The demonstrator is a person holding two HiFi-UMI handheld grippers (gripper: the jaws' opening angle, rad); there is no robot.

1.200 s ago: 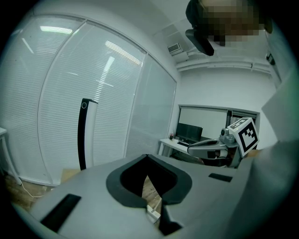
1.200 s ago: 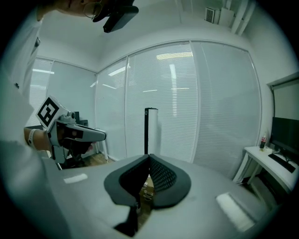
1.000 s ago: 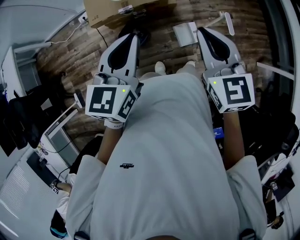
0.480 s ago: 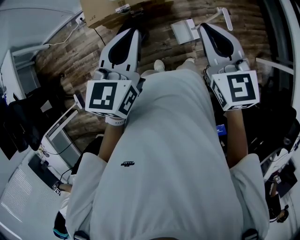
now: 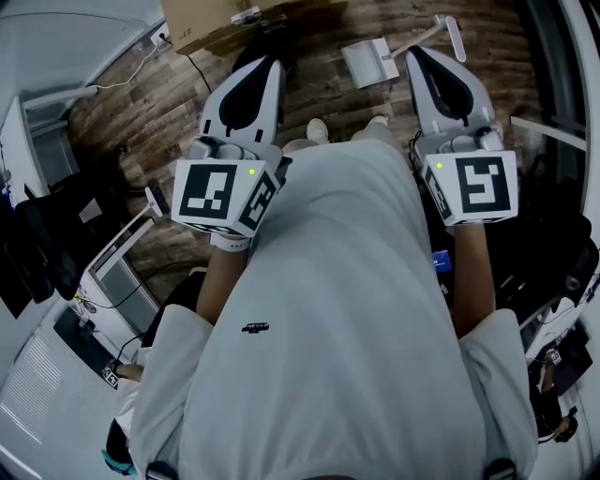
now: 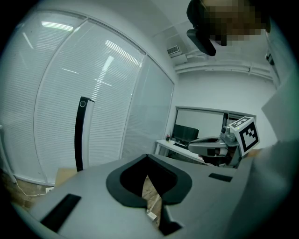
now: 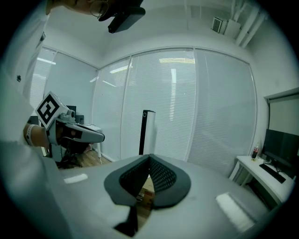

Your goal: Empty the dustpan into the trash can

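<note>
Left gripper point(image 5: 265, 67): fingers point(image 6: 84, 186) closed tip to tip, nothing between them. Right gripper point(image 5: 419, 56): fingers point(image 7: 210, 186) likewise closed and empty. Both are held out in front of the person's torso, above the wooden floor point(image 5: 319, 94). The white dustpan point(image 5: 368, 64) lies on the floor ahead, between the two grippers and nearer the right one, untouched. A cardboard box point(image 5: 211, 21) sits beyond the left gripper.

Rough wood-plank floor point(image 5: 328, 94), cardboard box point(image 5: 202, 21), smooth matt grey plastic left claw point(image 5: 269, 64) and right claw point(image 5: 418, 52), cloth shirt point(image 5: 328, 309)
</note>
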